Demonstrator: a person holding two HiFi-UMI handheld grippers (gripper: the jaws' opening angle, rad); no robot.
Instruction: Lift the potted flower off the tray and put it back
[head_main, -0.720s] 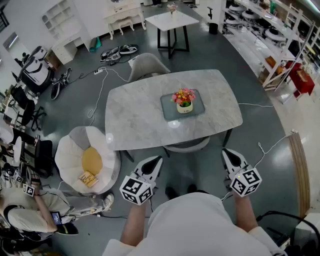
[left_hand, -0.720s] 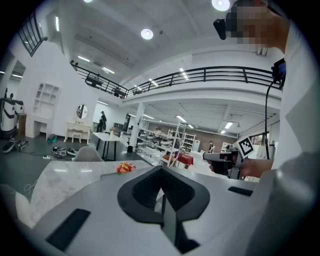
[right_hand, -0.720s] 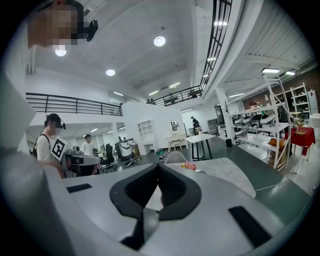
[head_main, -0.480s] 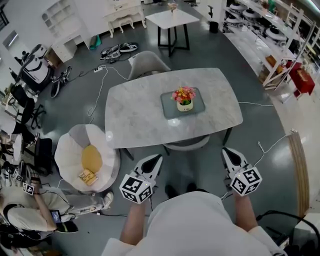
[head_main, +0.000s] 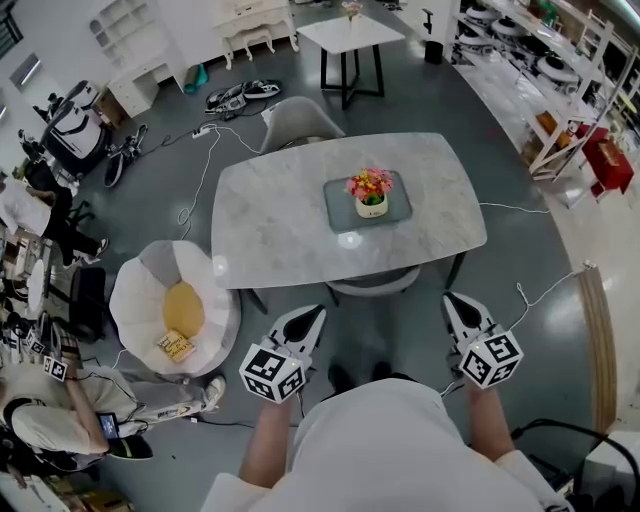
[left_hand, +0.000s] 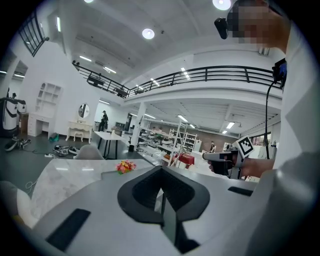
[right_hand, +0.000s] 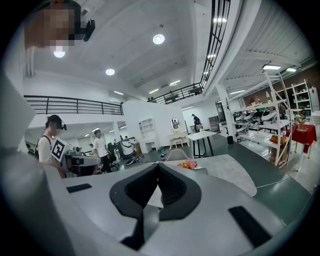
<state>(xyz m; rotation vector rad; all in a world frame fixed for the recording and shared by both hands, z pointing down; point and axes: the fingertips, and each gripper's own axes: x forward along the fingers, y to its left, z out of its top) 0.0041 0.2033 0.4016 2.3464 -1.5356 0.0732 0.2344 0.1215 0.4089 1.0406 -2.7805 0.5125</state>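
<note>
Left of the bench, a round white armchair with a yellow cushion sits on the floor. The left gripper hangs off the bench's near edge, well short of it. Its own view shows the jaws pressed together with nothing between them.

On the bench, right of its middle and toward the far side, lies the grey tray. The potted flower stands upright on the tray's middle, with pink, red and yellow blooms over a short pale pot. Nothing touches it.

The right gripper is also held off the bench's near edge, apart from the plant, and its jaws are closed on nothing. Beyond the bench's right end runs white shelving.

The lift has not begun: both grippers must first reach over the bench and at least one must spread its jaws. The pot looks small and light, probably glazed ceramic, though it is too far off to be sure. If so, it is stiff, smooth, liable to slip and would chip if dropped. The blooms are soft and would crush, so they offer no hold. I would grip the pot's wall from the sides, below the rim and under the flowers, keep it upright, and set it down gently on the tray.
</note>
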